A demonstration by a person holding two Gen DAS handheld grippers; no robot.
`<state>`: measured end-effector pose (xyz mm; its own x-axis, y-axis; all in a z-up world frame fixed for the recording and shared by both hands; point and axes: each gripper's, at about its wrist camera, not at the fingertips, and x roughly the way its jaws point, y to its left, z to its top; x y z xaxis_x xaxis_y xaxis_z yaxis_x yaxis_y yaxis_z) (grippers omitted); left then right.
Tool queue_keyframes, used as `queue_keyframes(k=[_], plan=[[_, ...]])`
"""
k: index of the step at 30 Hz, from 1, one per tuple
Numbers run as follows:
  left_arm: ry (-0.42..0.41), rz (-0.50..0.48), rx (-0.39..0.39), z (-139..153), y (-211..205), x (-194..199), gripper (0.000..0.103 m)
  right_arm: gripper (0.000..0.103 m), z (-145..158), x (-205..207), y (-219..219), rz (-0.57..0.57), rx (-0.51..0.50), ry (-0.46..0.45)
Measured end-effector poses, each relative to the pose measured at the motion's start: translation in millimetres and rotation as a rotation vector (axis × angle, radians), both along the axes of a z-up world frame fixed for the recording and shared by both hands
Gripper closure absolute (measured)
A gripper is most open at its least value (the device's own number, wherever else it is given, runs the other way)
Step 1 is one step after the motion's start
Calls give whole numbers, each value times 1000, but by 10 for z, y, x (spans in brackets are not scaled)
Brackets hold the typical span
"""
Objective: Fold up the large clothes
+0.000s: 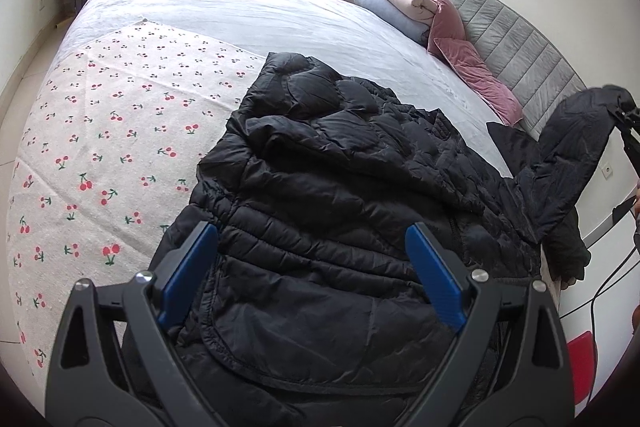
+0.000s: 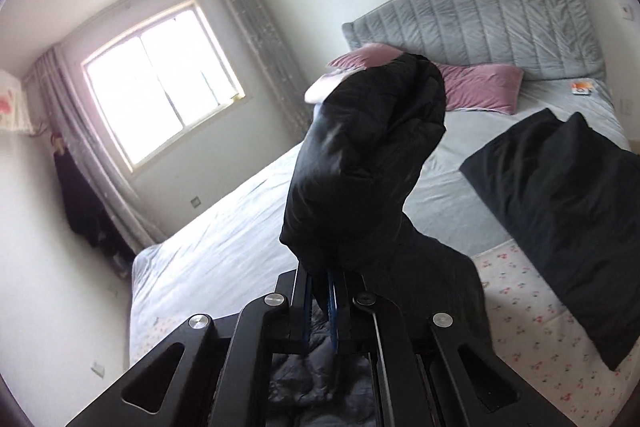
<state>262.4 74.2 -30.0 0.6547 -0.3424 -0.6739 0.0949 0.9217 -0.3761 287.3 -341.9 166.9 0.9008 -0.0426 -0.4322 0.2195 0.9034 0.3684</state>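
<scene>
A black puffer jacket (image 1: 340, 167) lies spread on the bed, partly over a cherry-print sheet (image 1: 100, 147). My left gripper (image 1: 312, 231) hangs open just above the jacket's near hem, its blue pads (image 1: 436, 275) wide apart and touching nothing. One black sleeve (image 1: 572, 155) is lifted off the bed at the right, held up by my right gripper (image 1: 626, 115). In the right wrist view the right gripper (image 2: 320, 283) is shut on that sleeve (image 2: 368, 155), which bunches up in front of the camera. More black fabric (image 2: 560, 219) lies flat on the bed to the right.
Pink pillows (image 1: 472, 67) and rolled blankets (image 1: 400, 3) lie against the grey padded headboard (image 1: 520, 39). A window (image 2: 160, 87) with curtains is on the far wall. A dark cable (image 1: 600, 291) and a red object (image 1: 580, 351) are beside the bed's right edge.
</scene>
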Motion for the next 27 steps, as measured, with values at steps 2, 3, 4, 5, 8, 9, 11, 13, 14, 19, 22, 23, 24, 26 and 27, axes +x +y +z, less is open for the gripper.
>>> queue_keyframes(k=[2,3,4,5,8,9,11,13,14,19,22,23,24,26,27], plan=[[10,1,-6,-24,14,16,8,97,-131,231,333,58,-20,30],[16,-1,-13,-34,21,24,8,97,-226,358,522,90,-35,52],[22,-2,-19,-45,27,29,8,97,-326,468,705,119,-50,77],[27,-1,-23,-56,32,35,8,97,-442,538,880,147,-63,103],[35,0,-31,-74,46,38,8,90,-889,806,1311,272,-80,208],[40,-4,-31,-79,48,42,8,81,-1065,859,1399,319,-59,253],[49,-13,-35,-86,48,50,8,70,-1362,956,1508,385,-12,328],[50,-15,-38,-82,56,53,8,69,-1556,1007,1544,410,4,368],[50,-13,-40,-80,62,57,8,69,-1605,1014,1525,408,10,369],[63,3,-56,-102,105,76,8,68,-1600,1045,1322,346,75,333],[81,8,-69,-129,111,87,8,68,-1625,1039,1260,290,97,314],[84,4,-72,-135,104,87,8,68,-1646,1073,1293,282,100,324],[86,0,-71,-137,98,83,8,68,-1726,1118,1333,278,100,343],[87,-2,-63,-140,80,81,8,68,-1909,1208,1470,282,91,380],[85,-4,-61,-139,77,82,8,68,-1993,1244,1557,286,87,398]])
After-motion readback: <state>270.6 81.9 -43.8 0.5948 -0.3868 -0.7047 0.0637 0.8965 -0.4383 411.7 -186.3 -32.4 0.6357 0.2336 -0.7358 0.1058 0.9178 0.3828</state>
